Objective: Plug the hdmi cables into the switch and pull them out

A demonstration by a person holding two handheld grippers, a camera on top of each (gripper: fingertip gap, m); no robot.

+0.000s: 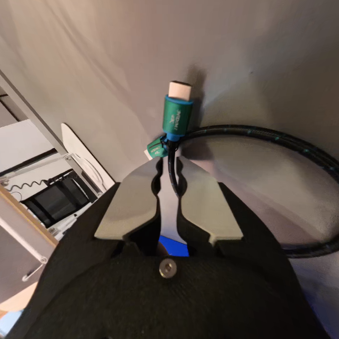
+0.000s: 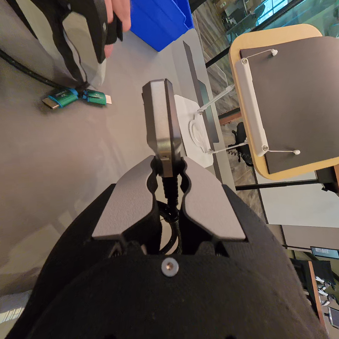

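The right gripper [image 2: 168, 166] has its jaws closed on the near end of the switch [image 2: 160, 121], a slim grey and black box whose long axis runs straight away from the jaws, its far end pointing out over the grey bench [image 2: 73, 156]. A ribbed black strain relief and black lead [image 2: 171, 201] leave the switch's near end and pass back between the jaws into the gripper body. In the left wrist view, the left gripper [image 1: 169, 161] has its jaws narrowly parted around a black braided cable [image 1: 275, 139] flecked with teal; whether they press it cannot be told. Just beyond the jaw tips stands a green HDMI plug [image 1: 177, 116], its long axis in line with the jaws and its pale metal tip pointing away from them. A second green plug [image 1: 156, 149] sits tied to the first at the collar by a black tie, angled off to the left and touching the left jaw tip. Both plug shells carry pale printed markings, too blurred and turned to read well. The cable loops out to the right and back round beneath the gripper. In the right wrist view the two plugs lie far left on the bench, end to end and pointing opposite ways, well apart from the switch, with the left gripper above them held by a hand [image 2: 119, 16]. A blue bin [image 2: 157, 23] stands at the far side.
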